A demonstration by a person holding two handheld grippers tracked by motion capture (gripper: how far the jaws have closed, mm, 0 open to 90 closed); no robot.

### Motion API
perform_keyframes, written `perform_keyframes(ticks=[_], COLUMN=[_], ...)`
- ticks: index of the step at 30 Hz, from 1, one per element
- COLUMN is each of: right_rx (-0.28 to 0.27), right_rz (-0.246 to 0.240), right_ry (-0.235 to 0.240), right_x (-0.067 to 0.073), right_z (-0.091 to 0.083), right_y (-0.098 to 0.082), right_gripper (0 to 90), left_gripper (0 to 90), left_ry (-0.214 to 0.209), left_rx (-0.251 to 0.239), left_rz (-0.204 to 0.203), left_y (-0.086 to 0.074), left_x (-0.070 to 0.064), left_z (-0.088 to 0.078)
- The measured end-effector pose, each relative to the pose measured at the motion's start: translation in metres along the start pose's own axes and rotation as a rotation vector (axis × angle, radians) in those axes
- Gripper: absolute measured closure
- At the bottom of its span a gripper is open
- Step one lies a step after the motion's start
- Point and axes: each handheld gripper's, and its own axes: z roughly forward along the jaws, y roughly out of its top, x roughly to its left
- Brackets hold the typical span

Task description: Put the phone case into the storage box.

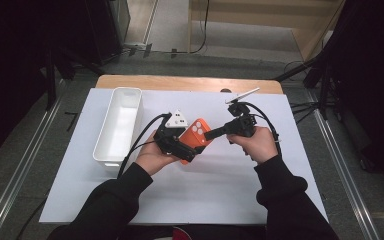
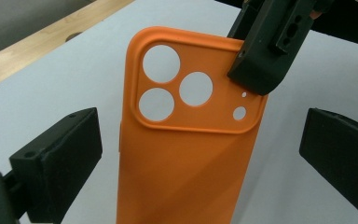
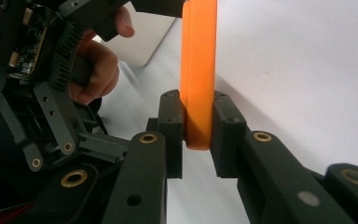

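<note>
A person seated at a white-covered table [image 1: 220, 185] holds an orange silicone phone case with three round camera cut-outs [image 1: 196, 134] up off the surface between two hand-held tools. The right gripper [image 3: 197, 128] has its black jaws nearly closed, pinching the case edge-on near the corner by the camera cut-outs. In the left gripper view, that same gripper's jaw can be seen clamped over the upper right corner of the case. The left gripper [image 2: 200, 154] stands with its jaws spread wide, one on either flank of the case and touching neither side, so it grips nothing. The case runs lengthwise straight out between those open jaws, camera end farthest from the left hand, its back facing that gripper's camera. Any re-grip by the left hand would likely need only a squeeze across the narrow width. A long white rectangular plastic bin [image 1: 120, 125] sits just left of the hands, empty. Beyond the sheet, the wooden table edge [image 1: 190, 82] meets a grey floor and dark stands
</note>
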Motion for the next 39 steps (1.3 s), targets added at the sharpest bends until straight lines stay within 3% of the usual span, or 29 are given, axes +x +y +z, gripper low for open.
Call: perform_keyframes(ticks=[6, 29, 39], right_rx=[0.003, 0.001, 0.0], right_rz=[0.004, 0.001, 0.005], right_ry=[0.002, 0.006, 0.007], right_x=[0.002, 0.005, 0.006], right_z=[0.001, 0.002, 0.003], right_y=[0.0, 0.0, 0.0], right_gripper=[75.4, 75.5, 75.5], left_gripper=[0.0, 0.7, 7.9], left_ry=[0.006, 0.042, 0.08], left_rx=[0.005, -0.017, -0.034], left_rz=[0.021, 0.013, 0.033], left_y=[-0.001, -0.001, -0.004], left_x=[-0.003, -0.01, -0.011], left_z=[0.005, 0.018, 0.02])
